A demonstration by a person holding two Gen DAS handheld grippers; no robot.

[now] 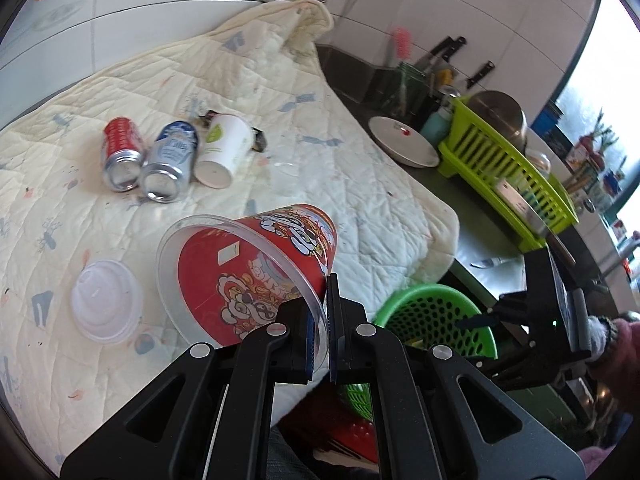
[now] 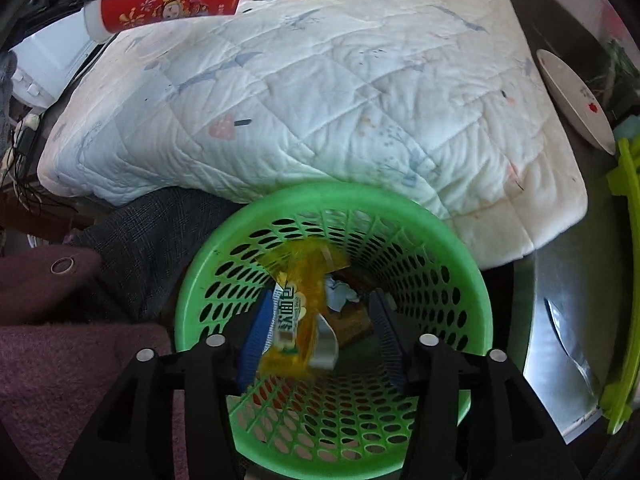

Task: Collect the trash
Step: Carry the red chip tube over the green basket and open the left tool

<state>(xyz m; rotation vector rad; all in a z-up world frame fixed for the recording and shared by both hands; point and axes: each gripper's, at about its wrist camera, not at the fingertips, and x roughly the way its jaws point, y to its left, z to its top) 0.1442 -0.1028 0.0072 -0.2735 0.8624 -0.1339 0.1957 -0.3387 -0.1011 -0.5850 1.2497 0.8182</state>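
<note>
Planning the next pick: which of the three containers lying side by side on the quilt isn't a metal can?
The white paper cup, rightmost of the row, with a green logo. Beside it lie the blue-and-silver can and the red can.

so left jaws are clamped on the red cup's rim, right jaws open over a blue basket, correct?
Not quite: the basket is green, as the right wrist view shows. The rest stands: left gripper clamps the red cup by its rim, right gripper open above.

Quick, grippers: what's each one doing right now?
Left gripper: shut on the rim of the red printed paper bucket with clear plastic lid.
Right gripper: open above the green perforated plastic basket, yellow wrapper between the fingers, unpinched.
</note>
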